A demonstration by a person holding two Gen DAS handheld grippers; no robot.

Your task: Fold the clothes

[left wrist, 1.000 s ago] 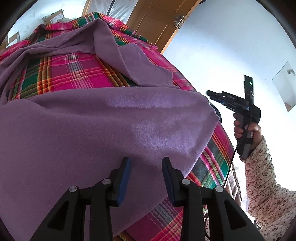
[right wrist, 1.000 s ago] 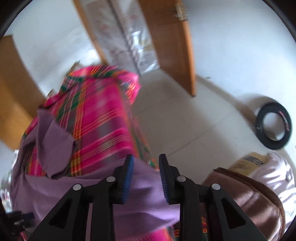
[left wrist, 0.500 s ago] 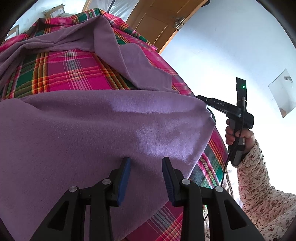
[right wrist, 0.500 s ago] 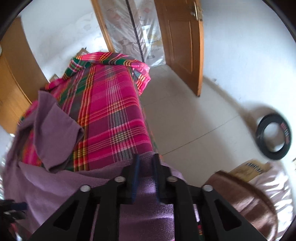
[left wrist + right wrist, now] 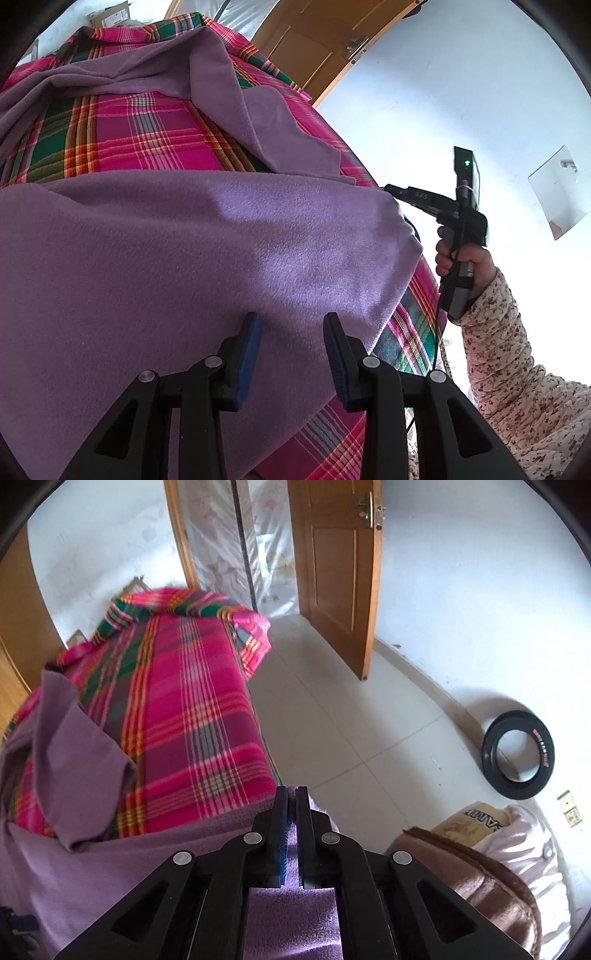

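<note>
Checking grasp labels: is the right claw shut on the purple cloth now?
Shut on it. The right claw has its jaws pinched nearly together with the purple cloth between the pads. The left claw stands open.

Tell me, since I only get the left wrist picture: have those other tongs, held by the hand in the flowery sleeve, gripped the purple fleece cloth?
Observer: Yes. The right wrist view shows the right tongs shut on the edge of the purple fleece cloth.
Operator: What lies beyond that side of the pink plaid cover?
Observer: A white tiled floor, with a black rubber tyre standing against the white wall.
</note>
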